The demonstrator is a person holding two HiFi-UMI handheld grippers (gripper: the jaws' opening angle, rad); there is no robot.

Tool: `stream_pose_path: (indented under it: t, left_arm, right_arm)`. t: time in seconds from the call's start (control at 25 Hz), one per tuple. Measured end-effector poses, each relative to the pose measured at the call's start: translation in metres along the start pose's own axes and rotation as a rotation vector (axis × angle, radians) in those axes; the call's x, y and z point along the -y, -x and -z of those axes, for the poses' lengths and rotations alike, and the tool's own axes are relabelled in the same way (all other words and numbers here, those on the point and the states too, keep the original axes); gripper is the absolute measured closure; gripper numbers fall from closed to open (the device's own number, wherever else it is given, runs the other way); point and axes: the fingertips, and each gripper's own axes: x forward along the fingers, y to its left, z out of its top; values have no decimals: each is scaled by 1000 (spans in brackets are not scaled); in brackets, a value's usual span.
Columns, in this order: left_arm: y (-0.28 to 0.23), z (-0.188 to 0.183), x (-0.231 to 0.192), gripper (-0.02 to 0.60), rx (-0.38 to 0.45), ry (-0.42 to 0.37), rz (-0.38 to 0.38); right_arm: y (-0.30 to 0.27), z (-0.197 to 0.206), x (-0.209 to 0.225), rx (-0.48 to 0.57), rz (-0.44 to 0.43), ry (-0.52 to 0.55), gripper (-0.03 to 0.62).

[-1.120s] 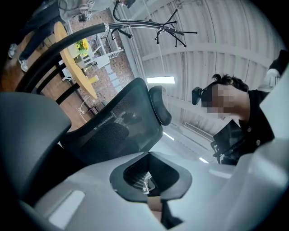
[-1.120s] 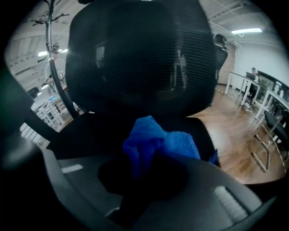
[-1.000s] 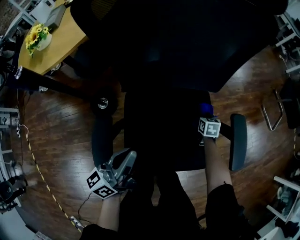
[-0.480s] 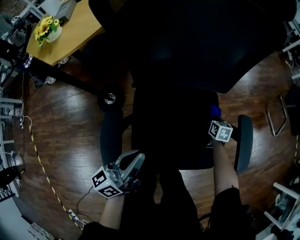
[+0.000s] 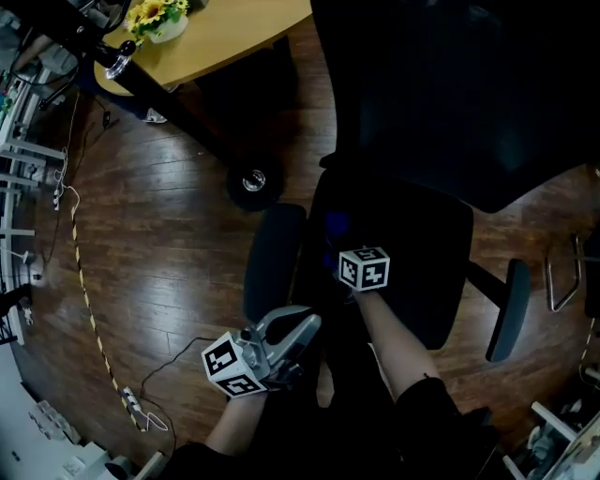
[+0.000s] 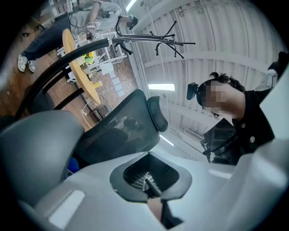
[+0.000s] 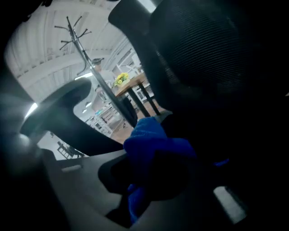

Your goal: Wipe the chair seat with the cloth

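The black chair seat (image 5: pixel 412 244) lies below me in the head view, its mesh back (image 5: pixel 450 94) above it. My right gripper (image 5: pixel 349 246) is low over the seat's left part, shut on a bunched blue cloth (image 5: pixel 336 225). In the right gripper view the cloth (image 7: pixel 153 144) bulges from the jaws of that gripper (image 7: pixel 149 176), with the backrest (image 7: pixel 203 58) dark behind it. My left gripper (image 5: pixel 298 328) hangs off the seat's front left corner, jaws together and holding nothing. In its own view the left gripper (image 6: pixel 151 182) points up at the backrest (image 6: pixel 122 131).
A grey left armrest (image 5: pixel 272 262) and a right armrest (image 5: pixel 511 309) flank the seat. A coat rack's base (image 5: pixel 251 180) stands on the wood floor to the left. Behind it is a wooden table (image 5: pixel 225 37) with yellow flowers (image 5: pixel 155 14). A cable (image 5: pixel 80 281) crosses the floor.
My right gripper has carried the cloth leftward across the seat, from near the right armrest to the left side. The left gripper has stayed by the front left corner.
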Motion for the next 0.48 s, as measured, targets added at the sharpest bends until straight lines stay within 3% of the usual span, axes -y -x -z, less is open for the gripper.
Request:
stream_pose_path:
  t: [0.2, 0.48]
  left_arm:
    - [20, -6, -1, 581, 34, -3, -21]
    - [25, -4, -2, 581, 25, 1, -16]
  right_arm:
    - [-36, 29, -24, -128, 88, 184, 533]
    - [-26, 29, -16, -97, 102, 162, 533]
